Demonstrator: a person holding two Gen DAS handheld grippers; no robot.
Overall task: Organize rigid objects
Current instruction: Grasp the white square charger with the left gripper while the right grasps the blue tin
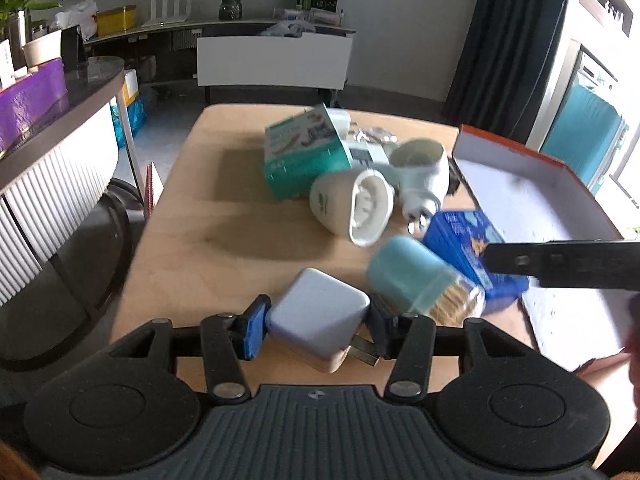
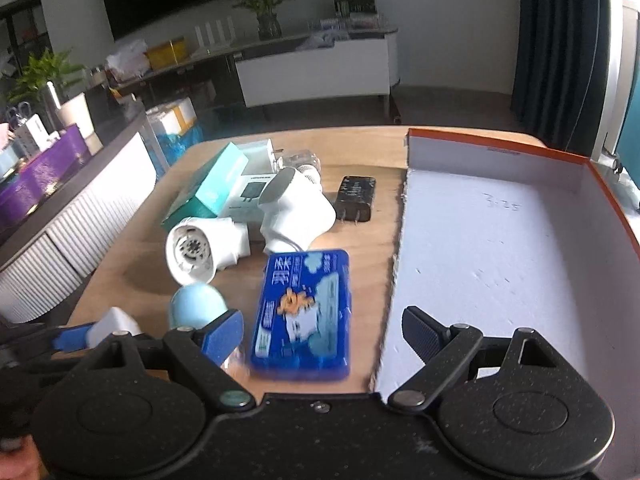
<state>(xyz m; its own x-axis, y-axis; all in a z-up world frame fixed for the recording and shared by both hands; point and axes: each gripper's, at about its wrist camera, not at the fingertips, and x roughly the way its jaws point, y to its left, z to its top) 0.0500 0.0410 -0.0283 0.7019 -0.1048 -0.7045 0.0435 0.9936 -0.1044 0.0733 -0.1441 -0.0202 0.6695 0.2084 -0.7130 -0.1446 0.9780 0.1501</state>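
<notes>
A white plug charger (image 1: 320,318) sits between the blue pads of my left gripper (image 1: 318,320), which is shut on it just above the wooden table (image 1: 208,216); its metal prongs point toward the right pad. The same charger (image 2: 116,326) shows at the lower left of the right wrist view. My right gripper (image 2: 322,330) is open, hanging over a blue printed box (image 2: 304,312) without touching it. A teal-capped clear jar (image 1: 416,280) lies beside that blue box (image 1: 460,240). To the right stands an open white box with an orange rim (image 2: 500,240).
A heap in mid-table holds two white bulb-shaped devices (image 2: 196,252) (image 2: 296,212), a teal carton (image 2: 216,188) and a white carton. A black charger (image 2: 356,198) lies near the open box. A curved counter (image 1: 52,152) runs along the left.
</notes>
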